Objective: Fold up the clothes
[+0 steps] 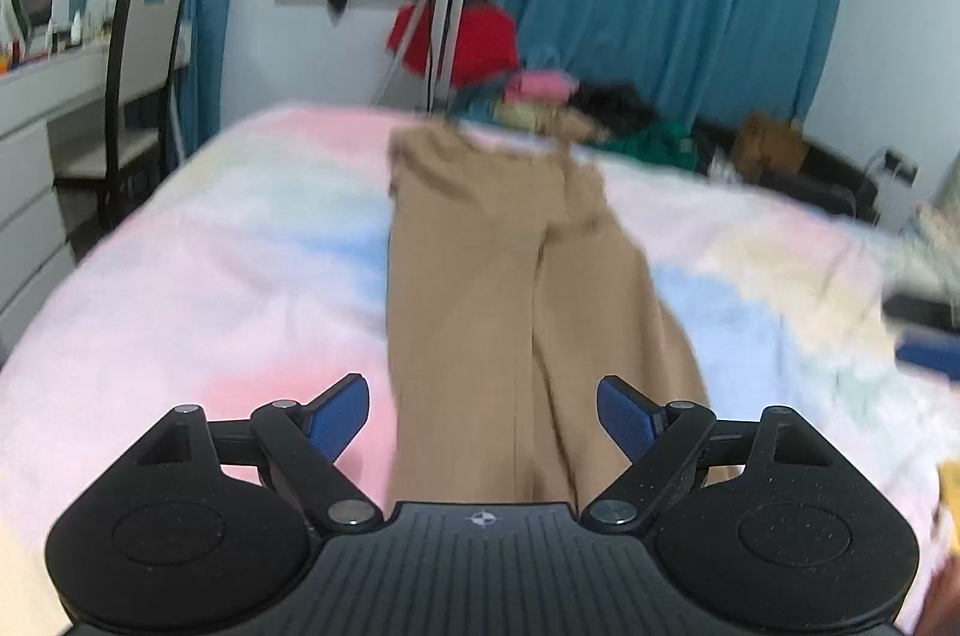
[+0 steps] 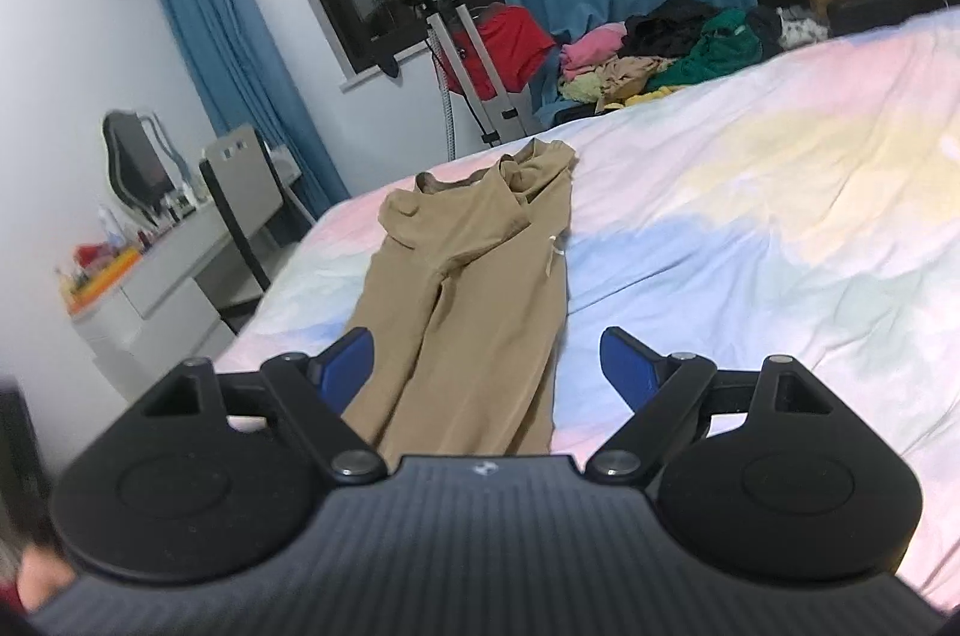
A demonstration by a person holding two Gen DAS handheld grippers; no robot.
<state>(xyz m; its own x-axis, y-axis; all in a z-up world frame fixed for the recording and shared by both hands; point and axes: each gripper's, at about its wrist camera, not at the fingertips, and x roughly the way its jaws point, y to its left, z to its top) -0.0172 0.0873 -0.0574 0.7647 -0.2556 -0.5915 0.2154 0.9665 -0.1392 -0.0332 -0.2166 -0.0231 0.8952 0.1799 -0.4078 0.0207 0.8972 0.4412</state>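
The tan trousers [image 2: 474, 312] lie flat on my pastel bedspread [image 2: 750, 228], waistband towards the clothes pile [image 2: 660, 48]; my left gripper [image 1: 483, 417] and right gripper [image 2: 486, 366] hang spread wide above the legs, apparently gripping nothing.

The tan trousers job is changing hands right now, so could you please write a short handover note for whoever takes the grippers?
Left gripper: open, empty, above the leg end of the tan trousers.
Right gripper: open, empty, over the same end.
Trousers lie lengthwise on the pastel bedspread, waistband at the far end, slightly rumpled.
Done: garment laid out; no fold visible.
Left: fold the trousers; a pile of clothes waits beyond the bed's far edge.
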